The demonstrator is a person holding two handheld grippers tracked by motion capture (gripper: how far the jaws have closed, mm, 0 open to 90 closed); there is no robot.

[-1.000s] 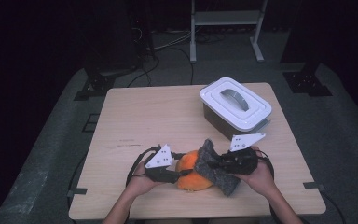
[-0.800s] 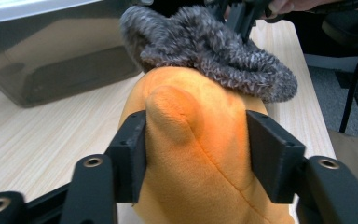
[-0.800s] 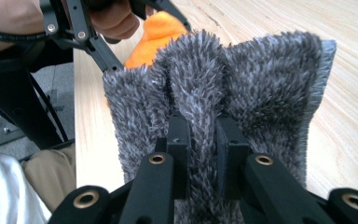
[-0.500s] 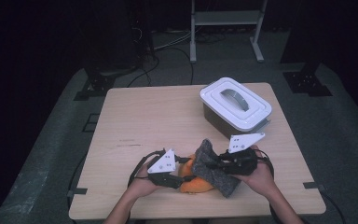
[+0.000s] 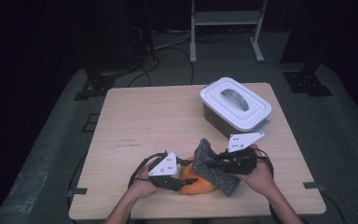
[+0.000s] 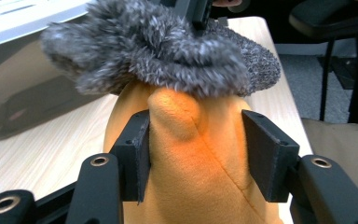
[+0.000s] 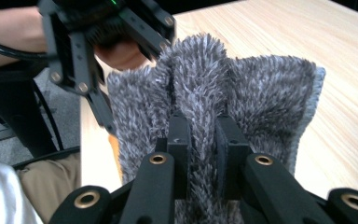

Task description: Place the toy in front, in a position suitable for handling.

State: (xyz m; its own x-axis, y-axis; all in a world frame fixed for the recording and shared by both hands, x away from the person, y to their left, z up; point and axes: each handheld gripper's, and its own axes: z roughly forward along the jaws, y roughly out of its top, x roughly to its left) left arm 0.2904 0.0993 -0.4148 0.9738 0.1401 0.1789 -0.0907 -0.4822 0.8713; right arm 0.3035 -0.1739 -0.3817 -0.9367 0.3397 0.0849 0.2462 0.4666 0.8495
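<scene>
An orange plush toy [image 5: 198,185] lies near the table's front edge, and my left gripper [image 5: 181,179] is shut on it. In the left gripper view both pads [image 6: 139,154] press into the orange plush [image 6: 200,186]. A grey fuzzy sock [image 5: 218,171] drapes over the toy's far end [image 6: 158,51]. My right gripper [image 5: 214,163] is shut on a fold of that sock. Seen along its jaws [image 7: 199,140], the pile [image 7: 265,93] bunches up between the narrow pads.
A grey bin with a white handled lid [image 5: 236,105] stands at the back right of the wooden table [image 5: 154,116]; its wall [image 6: 23,84] shows beside the toy. Cables trail from both grippers. A dark floor with stands lies beyond.
The left gripper and the orange toy have shifted slightly toward the front edge. The sock covers a little more of the toy. Both grips are unchanged.
</scene>
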